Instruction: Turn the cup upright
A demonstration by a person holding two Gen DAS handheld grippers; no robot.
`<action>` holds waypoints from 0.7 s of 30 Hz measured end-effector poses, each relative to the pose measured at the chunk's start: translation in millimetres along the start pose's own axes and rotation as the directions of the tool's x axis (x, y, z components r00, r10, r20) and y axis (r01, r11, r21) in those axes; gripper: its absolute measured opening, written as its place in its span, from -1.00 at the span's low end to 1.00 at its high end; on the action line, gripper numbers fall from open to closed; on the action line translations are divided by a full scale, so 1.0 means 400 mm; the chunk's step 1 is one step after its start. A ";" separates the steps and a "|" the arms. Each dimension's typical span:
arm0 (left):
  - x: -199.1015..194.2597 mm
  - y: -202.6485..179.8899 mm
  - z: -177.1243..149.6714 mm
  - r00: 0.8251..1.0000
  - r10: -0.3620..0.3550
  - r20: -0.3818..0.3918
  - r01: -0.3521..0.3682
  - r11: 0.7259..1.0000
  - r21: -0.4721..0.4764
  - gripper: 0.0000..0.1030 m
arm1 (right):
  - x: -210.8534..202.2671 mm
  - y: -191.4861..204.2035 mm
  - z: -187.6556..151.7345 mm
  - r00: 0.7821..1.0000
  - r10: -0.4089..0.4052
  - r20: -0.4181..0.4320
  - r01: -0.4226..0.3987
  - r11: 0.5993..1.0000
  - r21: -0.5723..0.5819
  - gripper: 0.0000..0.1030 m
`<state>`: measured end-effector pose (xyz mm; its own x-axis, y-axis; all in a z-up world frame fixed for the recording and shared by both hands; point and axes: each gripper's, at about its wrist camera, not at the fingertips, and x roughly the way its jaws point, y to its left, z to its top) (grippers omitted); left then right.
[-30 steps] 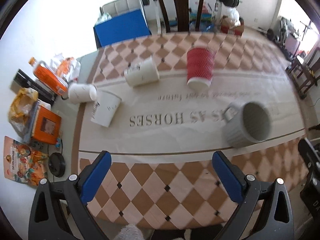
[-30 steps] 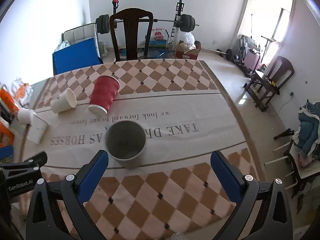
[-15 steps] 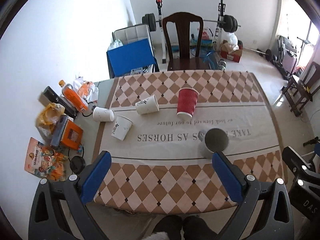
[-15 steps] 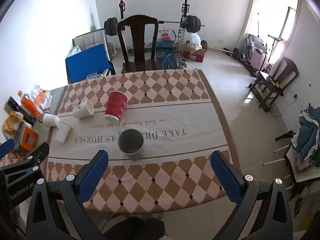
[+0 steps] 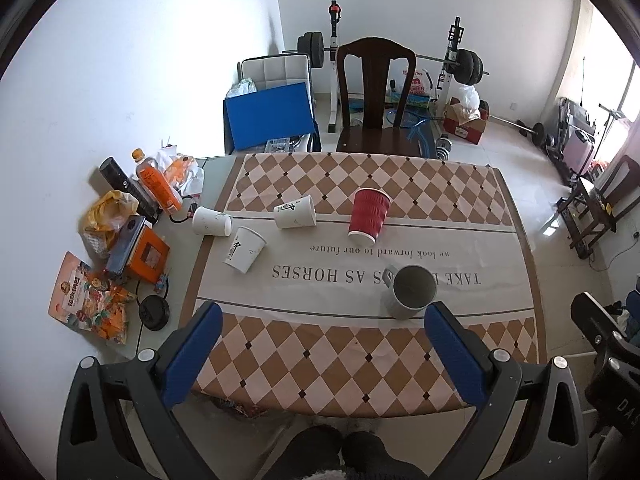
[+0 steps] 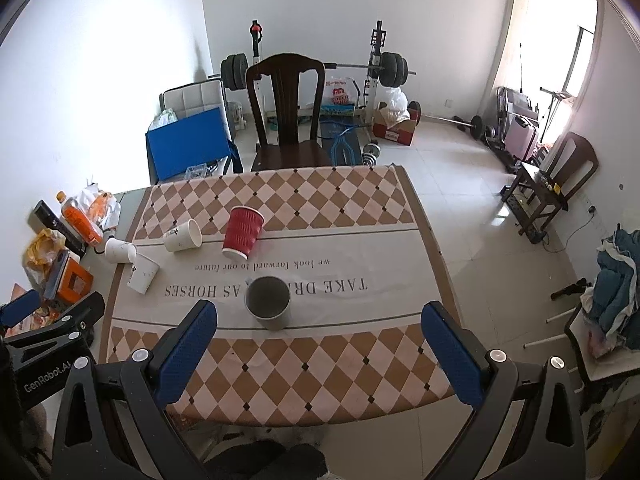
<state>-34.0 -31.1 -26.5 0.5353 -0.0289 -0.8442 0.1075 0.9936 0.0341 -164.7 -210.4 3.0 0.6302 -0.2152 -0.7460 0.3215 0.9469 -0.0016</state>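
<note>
Both hand-held grippers, left (image 5: pixel 320 340) and right (image 6: pixel 320 340), are hanging spread and empty, high above the tabletop (image 5: pixel 360 368); the red ribbed paper cup (image 5: pixel 369 213) near the far edge is sitting inverted, light and crushable, likely best pinched gently mid-wall.

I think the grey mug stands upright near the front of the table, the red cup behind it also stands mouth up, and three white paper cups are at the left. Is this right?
Not quite. The red cup stands upside down, mouth on the cloth, as the right wrist view shows. The grey mug is upright, and the three white paper cups are at the left.
</note>
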 end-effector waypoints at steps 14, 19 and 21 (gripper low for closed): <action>-0.010 -0.003 -0.001 1.000 -0.001 -0.027 0.002 1.000 0.013 1.00 | -0.017 -0.016 0.005 1.000 0.005 -0.017 -0.005 1.000 -0.003 1.00; -0.012 -0.002 -0.007 0.999 0.005 -0.038 -0.004 1.000 0.020 1.00 | -0.002 -0.014 -0.007 0.999 0.008 -0.047 -0.009 1.000 -0.010 1.00; -0.010 -0.002 -0.008 0.999 0.007 -0.042 -0.006 1.000 0.023 1.00 | 0.001 -0.012 -0.010 0.998 0.011 -0.054 -0.012 1.000 -0.011 1.00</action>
<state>-39.1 -31.5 -25.1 0.5004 -0.0173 -0.8656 0.1234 0.9910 0.0515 -168.8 -213.9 -0.1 0.5948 -0.1917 -0.7807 0.3062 0.9520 -0.0004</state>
